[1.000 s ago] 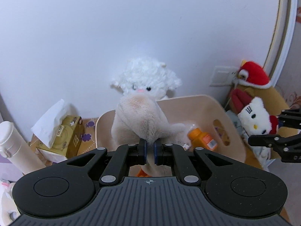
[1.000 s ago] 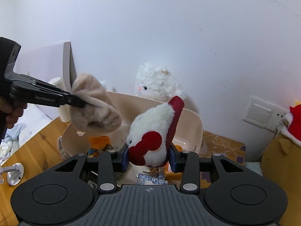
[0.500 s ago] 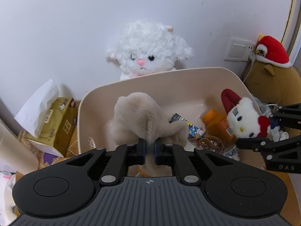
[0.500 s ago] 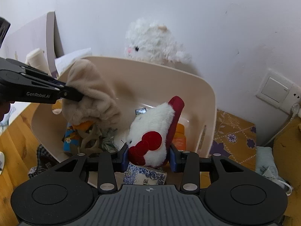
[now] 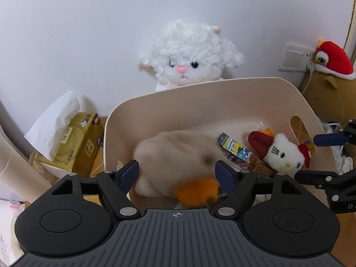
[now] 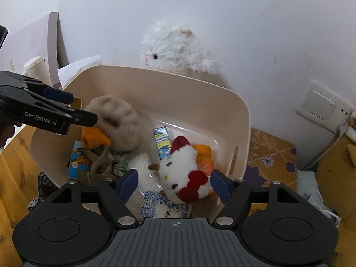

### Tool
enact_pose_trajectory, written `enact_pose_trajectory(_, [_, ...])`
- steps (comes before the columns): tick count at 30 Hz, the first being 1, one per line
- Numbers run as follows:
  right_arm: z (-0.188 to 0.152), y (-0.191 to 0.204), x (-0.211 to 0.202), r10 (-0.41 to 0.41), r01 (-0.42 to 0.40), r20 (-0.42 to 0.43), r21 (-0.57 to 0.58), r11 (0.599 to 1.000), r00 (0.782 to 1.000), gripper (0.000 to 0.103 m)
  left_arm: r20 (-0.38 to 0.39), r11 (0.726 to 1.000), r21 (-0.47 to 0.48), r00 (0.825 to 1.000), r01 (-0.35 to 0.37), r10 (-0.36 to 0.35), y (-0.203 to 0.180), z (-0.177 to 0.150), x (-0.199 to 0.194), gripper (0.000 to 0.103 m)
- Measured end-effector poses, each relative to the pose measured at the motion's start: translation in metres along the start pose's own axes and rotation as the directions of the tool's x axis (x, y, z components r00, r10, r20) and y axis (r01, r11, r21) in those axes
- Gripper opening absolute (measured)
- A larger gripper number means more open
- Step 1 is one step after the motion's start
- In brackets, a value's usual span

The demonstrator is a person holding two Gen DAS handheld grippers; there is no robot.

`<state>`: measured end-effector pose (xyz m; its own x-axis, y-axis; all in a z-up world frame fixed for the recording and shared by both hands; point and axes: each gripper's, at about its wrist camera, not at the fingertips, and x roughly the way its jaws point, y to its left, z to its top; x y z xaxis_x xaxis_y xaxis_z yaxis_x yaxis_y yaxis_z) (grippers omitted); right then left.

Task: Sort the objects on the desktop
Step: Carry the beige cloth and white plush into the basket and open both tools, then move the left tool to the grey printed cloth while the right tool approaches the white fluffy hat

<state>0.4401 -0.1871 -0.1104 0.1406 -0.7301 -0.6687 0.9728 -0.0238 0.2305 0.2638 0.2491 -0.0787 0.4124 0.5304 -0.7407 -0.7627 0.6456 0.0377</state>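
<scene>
Both tongs angle down over the cream plastic bin (image 5: 222, 102), jaws spread wide and gripping nothing. Between the left tongs (image 5: 176, 174) lies the blurred beige fuzzy plush (image 5: 175, 155) with an orange foot, inside the bin. Between the right tongs (image 6: 174, 183) rests the white plush kitten with red bow (image 6: 182, 173), touching neither finger. Beyond the bin's far rim sits a curly white plush lamb (image 5: 189, 53).

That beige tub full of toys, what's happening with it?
A person with a gripper in each hand is sorting toys into the beige tub. Both grippers are open above it. The left gripper hangs over a tan plush; the right gripper over a white kitty plush. Both toys lie inside among small boxes.
</scene>
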Motion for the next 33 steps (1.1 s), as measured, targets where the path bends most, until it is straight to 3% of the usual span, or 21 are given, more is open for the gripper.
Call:
enact_pose_trajectory(9, [0.0, -0.006, -0.013, -0.02, 0.018, 0.03, 0.047, 0.999, 0.999, 0.087, -0.01, 0.999, 0.024, 0.999, -0.033, 0.033, -0.003, -0.003, -0.008, 0.077])
enact_pose_trajectory(14, [-0.003, -0.008, -0.026, -0.042, 0.038, 0.053, 0.064, 0.997, 0.998, 0.097, 0.02, 0.999, 0.021, 0.999, -0.045, 0.045, 0.0, -0.005, -0.022, 0.077])
enact_pose_trajectory(20, [-0.015, -0.019, -0.044, -0.067, 0.058, 0.077, 0.111, 0.992, 0.995, 0.102, 0.065, 0.998, 0.022, 0.996, -0.061, 0.059, 0.015, -0.016, -0.042, 0.081])
enact_pose_trajectory(33, [-0.064, -0.028, -0.054, -0.103, 0.101, 0.011, 0.12, 0.988, 0.995, 0.103, 0.004, 0.985, -0.146, 0.996, -0.09, 0.092, 0.071, -0.053, -0.06, 0.083])
